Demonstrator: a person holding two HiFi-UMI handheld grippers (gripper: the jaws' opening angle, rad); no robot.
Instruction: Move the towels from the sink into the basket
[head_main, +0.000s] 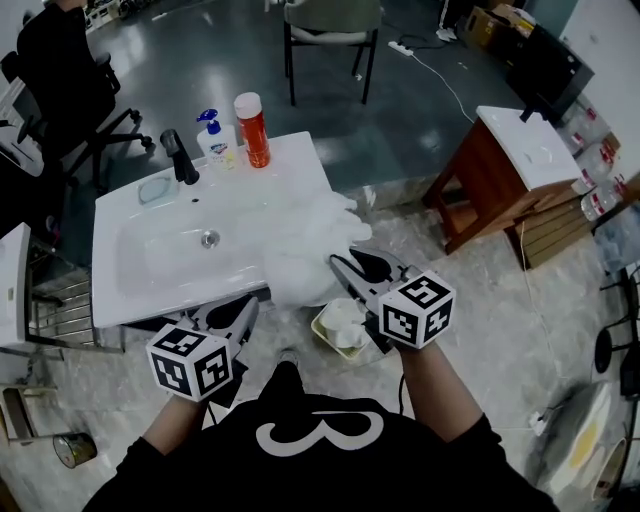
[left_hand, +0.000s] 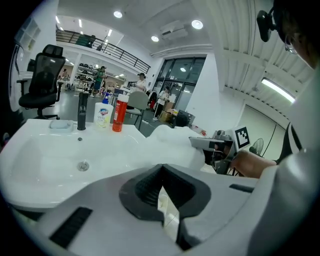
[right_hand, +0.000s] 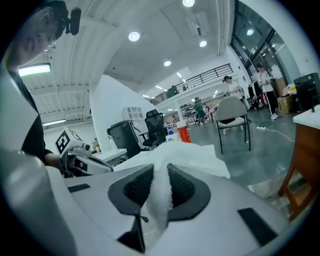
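Nearest the head camera is the person's black top (head_main: 300, 440), with both marker-cube grippers held out in front of it. Largest in the scene is the white sink (head_main: 130, 270), a shallow basin with a metal drain (head_main: 210, 239) at its centre. One bulky white towel (head_main: 315, 240) is heaped over the sink's right rim and spills past its near right corner, so it is partly in the basin and partly outside it. The right gripper (head_main: 340, 265) has its jaws clamped on a fold of this towel at the near edge; the right gripper view shows the pile squeezed between both ribbed pads (right_hand: 132, 187). The left gripper (head_main: 240, 315) sits at the sink's front edge, clear of the towel, with its jaws together at the tips and nothing between them (a sliver of floor shows behind). On the floor just beside the sink's near right corner, under the right gripper, stands a small pale basket (head_main: 322, 332) with white cloth (head_main: 345, 318) already in it. Along the sink's back edge stand an orange bottle (head_main: 253, 130), a pump soap bottle (head_main: 216, 138) and a black tap (head_main: 180, 155).
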